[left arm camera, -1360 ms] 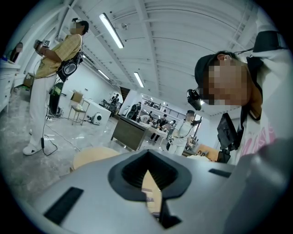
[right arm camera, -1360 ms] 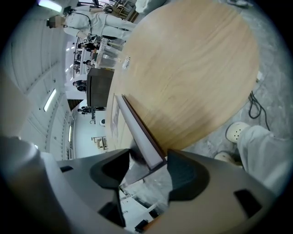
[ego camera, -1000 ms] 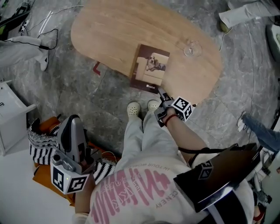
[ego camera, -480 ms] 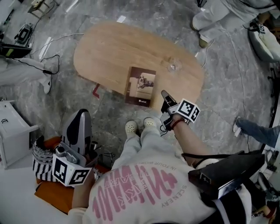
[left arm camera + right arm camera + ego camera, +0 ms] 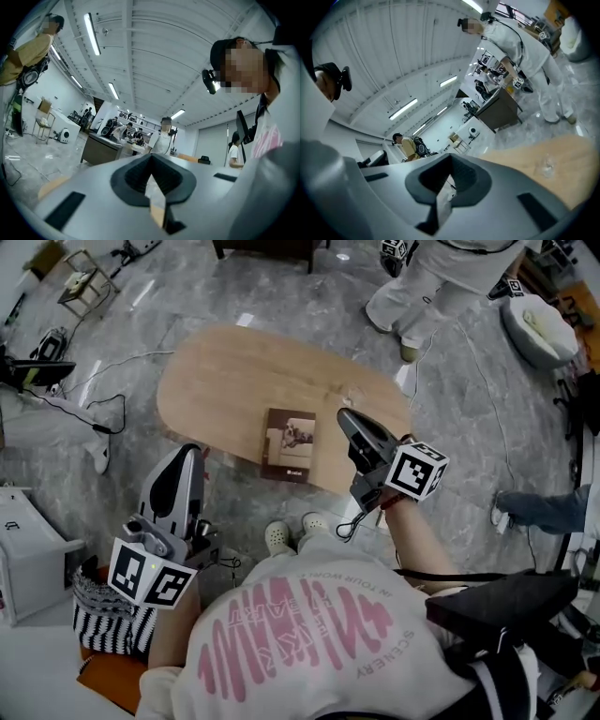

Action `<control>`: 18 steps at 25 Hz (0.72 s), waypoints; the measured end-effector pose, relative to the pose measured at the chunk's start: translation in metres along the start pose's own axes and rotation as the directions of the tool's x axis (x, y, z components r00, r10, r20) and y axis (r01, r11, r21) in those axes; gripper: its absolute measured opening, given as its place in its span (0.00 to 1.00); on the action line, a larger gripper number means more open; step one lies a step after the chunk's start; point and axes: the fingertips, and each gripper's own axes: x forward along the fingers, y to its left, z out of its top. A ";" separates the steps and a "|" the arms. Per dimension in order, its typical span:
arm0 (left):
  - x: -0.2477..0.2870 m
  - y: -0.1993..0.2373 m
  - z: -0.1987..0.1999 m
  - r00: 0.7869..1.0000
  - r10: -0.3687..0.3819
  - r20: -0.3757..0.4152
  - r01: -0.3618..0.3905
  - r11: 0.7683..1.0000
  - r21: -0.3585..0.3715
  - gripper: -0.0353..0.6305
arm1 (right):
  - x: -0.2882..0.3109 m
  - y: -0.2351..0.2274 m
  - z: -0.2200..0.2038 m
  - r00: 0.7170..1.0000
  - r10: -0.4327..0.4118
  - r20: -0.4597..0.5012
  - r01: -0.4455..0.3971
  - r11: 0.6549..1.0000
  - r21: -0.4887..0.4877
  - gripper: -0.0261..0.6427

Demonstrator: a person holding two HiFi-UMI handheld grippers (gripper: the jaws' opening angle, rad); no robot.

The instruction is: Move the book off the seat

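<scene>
book [image 5: 289,443] on table [image 5: 216,381]: dog pic cover, white print unreadable. left gripper [image 5: 190,458] & right gripper [image 5: 346,416] jaws pressed together, empty.

A wooden table [image 5: 225,371] with round ends was seen on a grey stone floor [image 5: 141,488]. A small clear glass [image 5: 547,165] was stood on the table. Thin cables [image 5: 84,397] were laid on the floor to the left of the table. A white box [image 5: 26,554] was seen at the left edge. A person in white clothes [image 5: 436,277] was seen past the table. A white cushion [image 5: 536,324] was set on the floor near that person. A leg in blue trousers [image 5: 553,512] was seen at the right. Long lamps [image 5: 92,33] were lit on the ceiling. A dark desk [image 5: 99,149] was seen far back in the room.
</scene>
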 end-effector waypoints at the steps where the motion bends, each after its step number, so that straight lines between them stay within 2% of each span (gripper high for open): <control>1: 0.003 -0.002 0.001 1.000 -0.008 0.003 0.008 1.000 0.002 0.06 | -0.002 0.008 0.010 1.000 0.015 0.017 -0.015 1.000 -0.020 0.05; 7: 0.009 -0.011 0.005 0.999 -0.042 0.009 0.042 0.999 0.021 0.06 | -0.008 0.037 0.039 0.996 0.057 0.070 -0.049 0.993 -0.109 0.05; 18: 0.008 -0.015 0.005 0.998 -0.055 0.027 0.054 0.998 0.035 0.06 | -0.014 0.043 0.039 0.995 0.064 0.081 -0.052 0.989 -0.139 0.05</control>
